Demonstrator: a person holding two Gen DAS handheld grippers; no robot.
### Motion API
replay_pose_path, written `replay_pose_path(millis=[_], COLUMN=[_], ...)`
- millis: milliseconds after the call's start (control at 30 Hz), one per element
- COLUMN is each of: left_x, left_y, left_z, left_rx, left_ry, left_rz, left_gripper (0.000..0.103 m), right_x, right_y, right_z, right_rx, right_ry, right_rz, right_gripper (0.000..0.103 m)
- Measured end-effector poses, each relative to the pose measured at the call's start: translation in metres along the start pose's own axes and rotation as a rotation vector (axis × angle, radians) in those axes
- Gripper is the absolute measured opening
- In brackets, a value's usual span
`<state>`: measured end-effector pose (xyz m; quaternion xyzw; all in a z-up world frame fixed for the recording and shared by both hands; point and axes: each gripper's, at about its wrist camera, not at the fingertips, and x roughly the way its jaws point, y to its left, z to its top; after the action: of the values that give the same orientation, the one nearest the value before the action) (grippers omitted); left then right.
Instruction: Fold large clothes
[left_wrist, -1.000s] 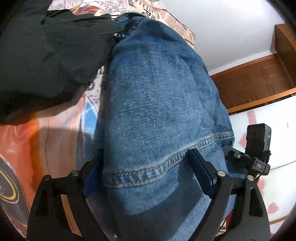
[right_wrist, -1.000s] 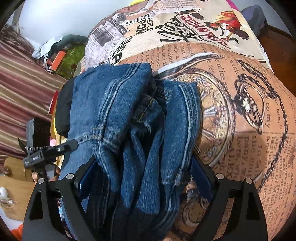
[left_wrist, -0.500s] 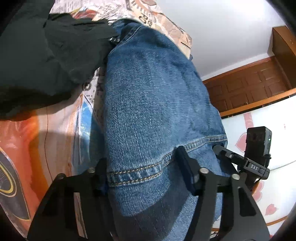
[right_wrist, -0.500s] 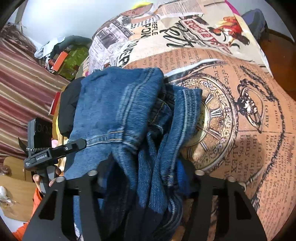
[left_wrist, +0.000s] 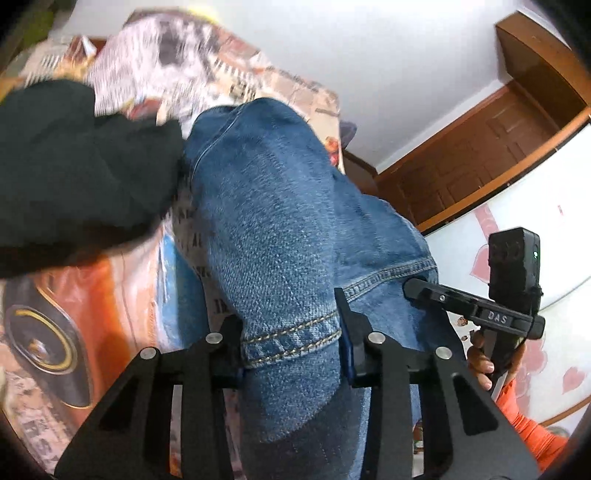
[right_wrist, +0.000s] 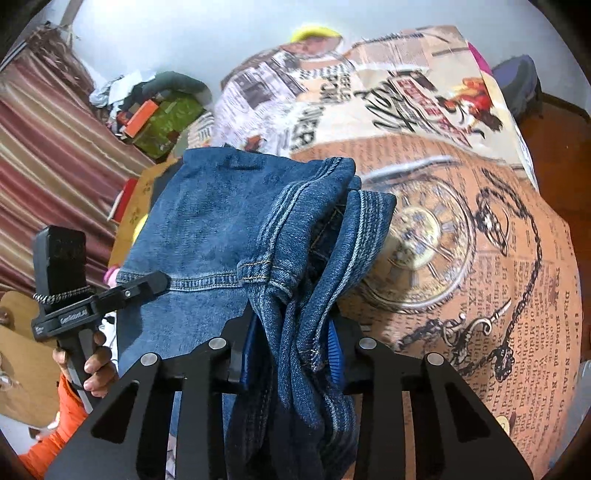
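A pair of blue jeans (left_wrist: 273, 221) lies folded on a bed with a newspaper-and-clock print sheet (right_wrist: 480, 229). My left gripper (left_wrist: 291, 347) is shut on the jeans at a stitched hem edge. My right gripper (right_wrist: 291, 347) is shut on a bunched stack of the jeans' layers (right_wrist: 306, 258). The jeans are lifted off the sheet at the gripped end. Each view shows the other gripper beside the denim: the right one in the left wrist view (left_wrist: 480, 314), the left one in the right wrist view (right_wrist: 92, 299).
A black garment (left_wrist: 74, 177) lies on the bed left of the jeans. A striped curtain (right_wrist: 48, 155) and a cluttered pile (right_wrist: 155, 110) stand at the bed's left. A wooden door (left_wrist: 480, 155) and a white wall are behind.
Both grippers have closed from open onto the jeans and raised the gripped end. The views have tilted up, and more of the room shows.
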<state>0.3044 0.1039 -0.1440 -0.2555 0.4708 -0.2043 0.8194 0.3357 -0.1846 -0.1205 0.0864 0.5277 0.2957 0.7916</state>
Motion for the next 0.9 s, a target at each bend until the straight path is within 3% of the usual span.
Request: replay_pose_path(millis=[367, 633, 900], left_x=[-0.105, -0.159, -0.166], left_y=[0.004, 0.056, 0.124], left_z=[0.038, 0.065, 0.088], left_rx=[0.071, 0.055, 0.008], left_ry=[-0.212, -0.344, -0.378], left_rz=[0.054, 0.150, 0.232], left_gripper=[0.037, 0.036, 0.036], right_x=[0.001, 0.059, 0.133], right_y=[0.089, 0.157, 0.193], right_z=[0.056, 0.105, 0.142], right_rx=[-0.159, -0.268, -0.336], right_ry=[-0.104, -0.112, -0.089], right_rz=[0.071, 0.153, 0.166], right_gripper=[0.029, 0.029, 0.029])
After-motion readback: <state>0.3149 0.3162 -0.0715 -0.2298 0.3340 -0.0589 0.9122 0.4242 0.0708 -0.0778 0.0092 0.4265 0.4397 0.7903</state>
